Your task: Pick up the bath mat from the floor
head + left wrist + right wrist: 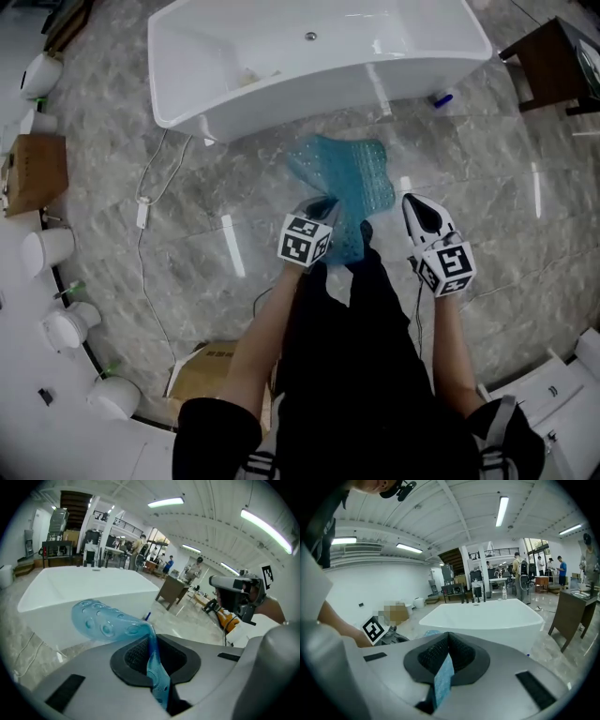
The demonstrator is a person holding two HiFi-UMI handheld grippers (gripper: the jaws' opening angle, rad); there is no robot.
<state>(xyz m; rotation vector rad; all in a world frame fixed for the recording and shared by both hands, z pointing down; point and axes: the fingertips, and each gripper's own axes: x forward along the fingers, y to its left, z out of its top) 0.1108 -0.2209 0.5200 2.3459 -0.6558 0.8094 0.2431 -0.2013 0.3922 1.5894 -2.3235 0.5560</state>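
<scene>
A translucent blue bath mat (347, 183) with round suction cups hangs above the marble floor in front of the white bathtub (309, 56). My left gripper (323, 204) is shut on the mat's near left edge. In the left gripper view the mat (103, 620) runs between the closed pads of the left gripper (152, 653) and curls away to the left. My right gripper (412, 202) is at the mat's right edge. In the right gripper view a blue strip of the mat (443, 679) is pinched between the closed pads of the right gripper (446, 660).
The bathtub (487, 616) stands straight ahead. A dark wooden cabinet (562, 66) is at the far right. A cardboard box (211, 370) lies by my left leg, and a white cable (150, 206) runs across the floor on the left. White pots (47, 248) line the left edge.
</scene>
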